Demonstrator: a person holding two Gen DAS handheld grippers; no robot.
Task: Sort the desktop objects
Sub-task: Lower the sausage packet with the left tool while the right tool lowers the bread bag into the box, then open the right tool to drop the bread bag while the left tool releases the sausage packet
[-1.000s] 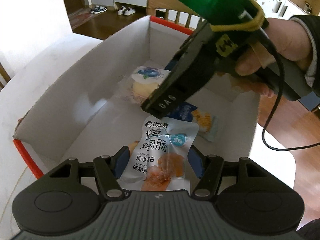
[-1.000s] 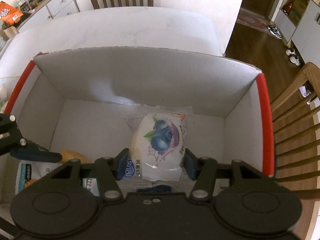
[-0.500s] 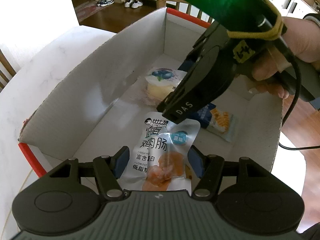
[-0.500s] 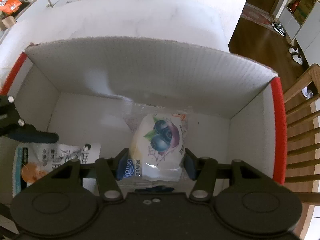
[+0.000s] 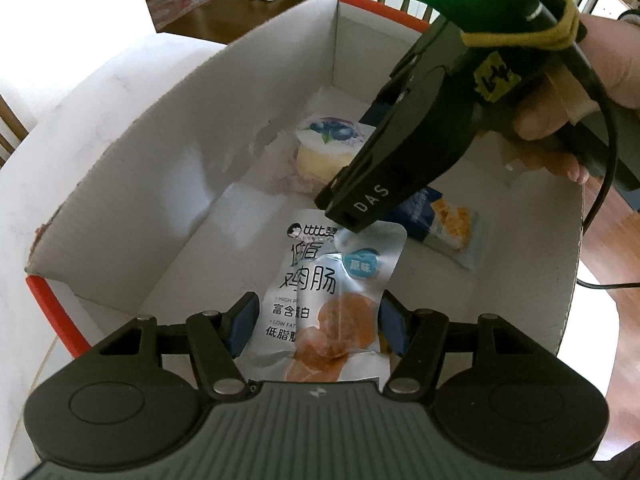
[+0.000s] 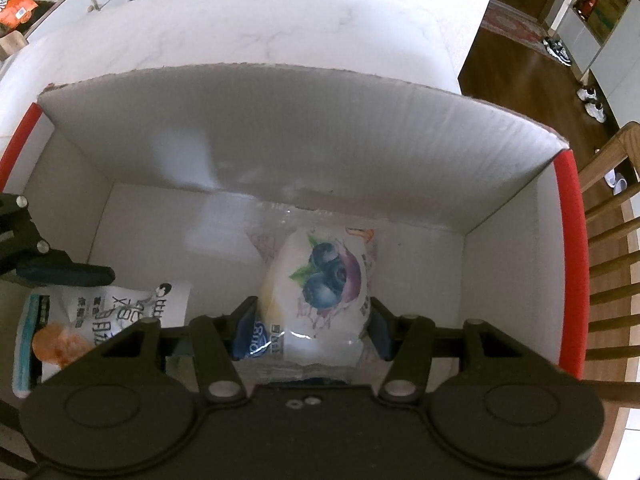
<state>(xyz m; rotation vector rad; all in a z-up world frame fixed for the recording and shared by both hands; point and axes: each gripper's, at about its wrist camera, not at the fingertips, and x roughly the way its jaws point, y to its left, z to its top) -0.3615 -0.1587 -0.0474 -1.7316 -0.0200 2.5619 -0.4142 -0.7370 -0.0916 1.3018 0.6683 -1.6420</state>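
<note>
White marble tabletop (image 6: 280,28), dining chairs and wood floor around; white cardboard box (image 6: 320,136) with red rims sits on it, both tools reaching inside.

Left gripper (image 5: 316,322): chicken sausage pouch (image 5: 332,292) lies between its blue pads, which look spread to about the pouch's width. Can't tell if they pinch it or just flank it. Pouch looks down on or close to the box floor.

Right gripper (image 6: 310,328): blueberry cake pack (image 6: 320,280) between its pads, near the far wall; same doubt, grip or loose not readable.

Step in hand looks like dropping both snacks into the box. To do it well: spread the pads fully, lift straight up so the slick film doesn't cling and drag along, and take one tool out at a time.

Around: blue-and-orange snack packet (image 5: 444,220) already on the box floor beside the pouch, partly under the right tool. An orange bag (image 6: 14,4) sits on a sideboard off the table.

In the way: the right tool's nose hangs just over the pouch's top edge, so the two tools crowd each other; box walls limit sideways exits.
</note>
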